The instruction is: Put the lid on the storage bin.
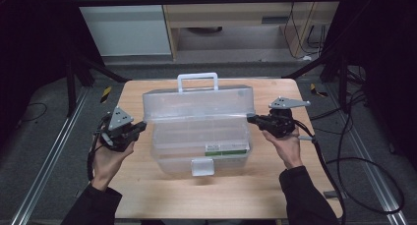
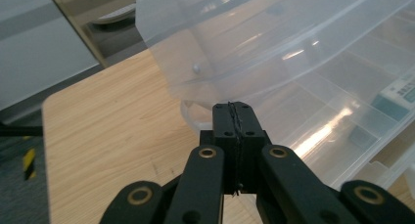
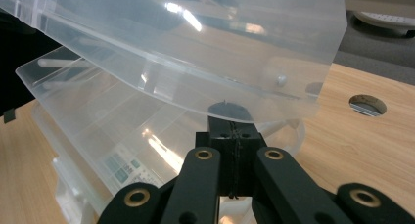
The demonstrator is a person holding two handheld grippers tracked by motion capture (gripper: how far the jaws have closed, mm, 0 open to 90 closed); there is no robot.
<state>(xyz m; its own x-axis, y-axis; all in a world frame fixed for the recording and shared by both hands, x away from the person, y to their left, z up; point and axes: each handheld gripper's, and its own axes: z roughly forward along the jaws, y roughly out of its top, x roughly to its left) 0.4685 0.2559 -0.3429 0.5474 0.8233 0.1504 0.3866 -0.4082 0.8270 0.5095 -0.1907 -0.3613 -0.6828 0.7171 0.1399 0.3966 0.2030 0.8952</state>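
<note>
Counting one clear plastic toolbox (image 1: 196, 131) with one white handle (image 1: 197, 81) and one front latch (image 1: 202, 167), one green-and-white packet (image 1: 226, 148) inside it, two hand-held grippers, left hand-held gripper (image 1: 142, 125) and right hand-held gripper (image 1: 250, 118), on one wooden counter (image 1: 216, 195).

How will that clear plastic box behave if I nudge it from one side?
The clear plastic box looks thin-walled and nearly empty, so probably light and apt to slide on the smooth wooden table. Its raised lid may swing or flex.
</note>
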